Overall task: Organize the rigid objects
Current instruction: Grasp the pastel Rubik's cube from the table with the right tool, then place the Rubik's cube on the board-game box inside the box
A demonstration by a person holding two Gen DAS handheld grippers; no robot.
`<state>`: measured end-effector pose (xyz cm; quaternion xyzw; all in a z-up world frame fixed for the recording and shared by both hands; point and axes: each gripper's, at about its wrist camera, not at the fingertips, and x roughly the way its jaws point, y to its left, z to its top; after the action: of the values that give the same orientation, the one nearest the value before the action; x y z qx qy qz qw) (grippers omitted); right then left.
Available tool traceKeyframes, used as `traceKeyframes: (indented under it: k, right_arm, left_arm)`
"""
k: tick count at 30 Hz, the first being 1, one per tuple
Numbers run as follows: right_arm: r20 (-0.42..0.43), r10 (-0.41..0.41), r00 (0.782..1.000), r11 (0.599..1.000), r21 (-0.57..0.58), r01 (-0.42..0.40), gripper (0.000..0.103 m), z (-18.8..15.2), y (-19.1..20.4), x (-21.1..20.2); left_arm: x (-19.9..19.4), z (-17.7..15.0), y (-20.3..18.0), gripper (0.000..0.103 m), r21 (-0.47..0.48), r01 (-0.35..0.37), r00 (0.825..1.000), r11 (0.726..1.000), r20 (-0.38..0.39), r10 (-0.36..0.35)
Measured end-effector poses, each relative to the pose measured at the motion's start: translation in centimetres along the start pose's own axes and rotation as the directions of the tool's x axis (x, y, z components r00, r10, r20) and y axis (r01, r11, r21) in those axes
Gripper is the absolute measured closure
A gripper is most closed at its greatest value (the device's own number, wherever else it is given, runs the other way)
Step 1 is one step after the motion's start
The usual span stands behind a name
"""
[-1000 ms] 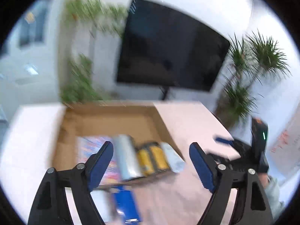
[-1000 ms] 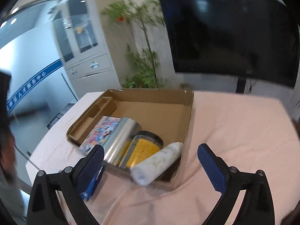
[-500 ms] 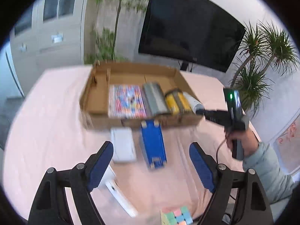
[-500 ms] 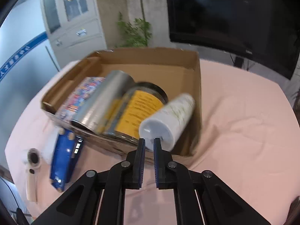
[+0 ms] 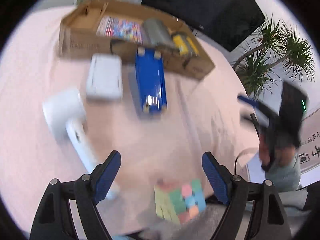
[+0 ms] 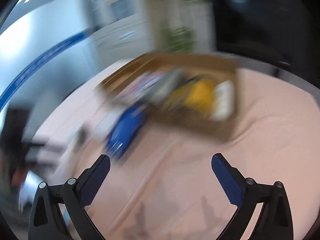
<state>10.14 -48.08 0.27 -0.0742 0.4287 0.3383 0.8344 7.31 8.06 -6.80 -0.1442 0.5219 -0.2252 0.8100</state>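
Closest to the left gripper, right under its wide-apart fingers with nothing between them, sits a pastel puzzle cube on the pink tablecloth. A bit further out: a white handheld gadget, probably some kind of magnifier, too blurry to say. Past that, a white box and a blue case lie side by side, just in front of the cardboard box holding a colourful book, grey cylinder and yellow jar. The right gripper has just been opening; its jaws are spread over bare cloth.
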Motion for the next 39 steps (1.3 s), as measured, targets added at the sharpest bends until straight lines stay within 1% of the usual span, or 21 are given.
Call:
traceKeyframes:
  k: [1, 2, 5, 6, 7, 8, 9, 11, 12, 14, 16, 19, 22, 24, 27, 30, 32, 34, 35, 37, 39]
  right_arm:
    - [-0.032, 0.051, 0.998, 0.997, -0.053, -0.053, 0.007, -1.9, 2.0, 0.1]
    - [-0.071, 0.125, 0.99, 0.985, -0.11, -0.133, 0.008, -4.3, 4.7, 0.1]
    - [-0.141, 0.266, 0.954, 0.948, -0.139, -0.285, 0.009, -8.1, 9.2, 0.8]
    - [-0.167, 0.302, 0.939, 0.935, -0.143, -0.326, 0.01, -9.0, 10.6, 1.3]
    - [-0.193, 0.311, 0.931, 0.924, -0.166, -0.343, 0.016, -9.9, 12.1, 2.0]
    - [-0.202, 0.29, 0.936, 0.926, -0.187, -0.328, 0.023, -10.4, 13.0, 2.4]
    - [-0.205, 0.256, 0.945, 0.933, -0.203, -0.297, 0.028, -10.7, 13.7, 3.3]
    - [-0.21, 0.226, 0.951, 0.947, -0.183, -0.266, 0.047, -10.5, 14.0, 4.8]
    - [-0.215, 0.218, 0.952, 0.95, -0.176, -0.257, 0.049, -10.5, 14.1, 5.6]
    - [-0.213, 0.159, 0.964, 0.954, -0.22, -0.206, 0.053, -10.4, 14.5, 6.7]
    - [-0.213, 0.148, 0.966, 0.956, -0.221, -0.195, 0.055, -10.0, 14.4, 7.2]
    - [-0.198, 0.135, 0.971, 0.961, -0.212, -0.177, 0.056, -9.4, 14.2, 7.2]
    - [-0.144, 0.108, 0.984, 0.966, -0.217, -0.138, 0.056, -7.5, 14.1, 6.5]
    - [-0.086, 0.095, 0.992, 0.969, -0.22, -0.112, 0.056, -5.2, 14.0, 5.7]
    - [0.012, 0.065, 0.998, 0.966, -0.253, -0.06, 0.056, -0.3, 13.6, 4.9]
    - [0.084, 0.044, 0.995, 0.96, -0.279, -0.018, 0.056, 5.8, 12.5, 6.0]
    - [0.103, 0.031, 0.994, 0.958, -0.286, 0.0, 0.056, 9.4, 11.6, 7.9]
    - [0.105, 0.014, 0.994, 0.958, -0.287, 0.017, 0.056, 12.6, 10.6, 10.3]
    - [0.099, 0.017, 0.995, 0.962, -0.274, 0.011, 0.056, 14.5, 9.8, 11.9]
    - [0.081, 0.02, 0.997, 0.966, -0.258, 0.001, 0.056, 16.6, 8.8, 14.3]
    - [0.044, 0.029, 0.999, 0.973, -0.231, -0.018, 0.056, 18.5, 7.7, 17.5]
  left_arm:
    - [0.2, -0.9, 0.1, 0.021, -0.011, 0.014, 1.0, 1.0, -0.017, -0.015]
    - [0.4, -1.9, 0.2, 0.021, -0.028, 0.037, 0.999, 0.999, -0.035, -0.038]
    - [1.1, -4.4, 0.3, 0.022, -0.095, 0.098, 0.993, 0.991, -0.062, -0.104]
    - [1.4, -5.2, 0.2, 0.025, -0.112, 0.119, 0.989, 0.986, -0.072, -0.128]
    - [1.9, -5.8, 0.1, 0.033, -0.118, 0.126, 0.987, 0.985, -0.081, -0.136]
    - [2.3, -6.3, -0.2, 0.038, -0.118, 0.124, 0.987, 0.985, -0.084, -0.134]
    - [2.7, -6.7, -0.3, 0.043, -0.121, 0.117, 0.988, 0.986, -0.084, -0.127]
    - [3.0, -6.9, -0.2, 0.044, -0.148, 0.149, 0.986, 0.978, -0.055, -0.158]
    - [3.0, -7.0, 0.0, 0.044, -0.163, 0.15, 0.987, 0.975, -0.029, -0.157]
    - [2.8, -6.8, -0.1, 0.045, -0.16, 0.131, 0.991, 0.978, -0.001, -0.133]
    - [2.5, -6.6, -0.5, 0.049, -0.138, 0.11, 0.994, 0.984, 0.016, -0.109]
    - [1.9, -5.7, -1.1, 0.049, -0.108, 0.084, 0.996, 0.991, 0.049, -0.079]
    - [-0.1, -3.2, -2.2, 0.049, -0.055, 0.061, 0.992, 0.997, 0.112, -0.055]
    - [-1.9, -0.6, -2.9, 0.049, -0.012, 0.061, 0.984, 0.998, 0.166, -0.058]
    - [-4.2, 4.4, -3.2, 0.049, 0.051, 0.058, 0.97, 0.997, 0.235, -0.069]
    - [-5.3, 10.3, -2.4, 0.049, 0.104, 0.037, 0.958, 0.994, 0.279, -0.065]
    - [-5.0, 14.6, -0.8, 0.05, 0.108, 0.04, 0.958, 0.993, 0.279, -0.069]
    - [-4.4, 17.9, 0.9, 0.05, 0.101, 0.052, 0.96, 0.993, 0.269, -0.078]
    - [-3.7, 19.8, 2.1, 0.05, 0.094, 0.059, 0.963, 0.994, 0.256, -0.081]
    - [-2.5, 21.8, 3.7, 0.05, 0.083, 0.063, 0.968, 0.995, 0.239, -0.081]
    - [-0.8, 23.4, 5.6, 0.05, 0.066, 0.056, 0.976, 0.996, 0.206, -0.069]
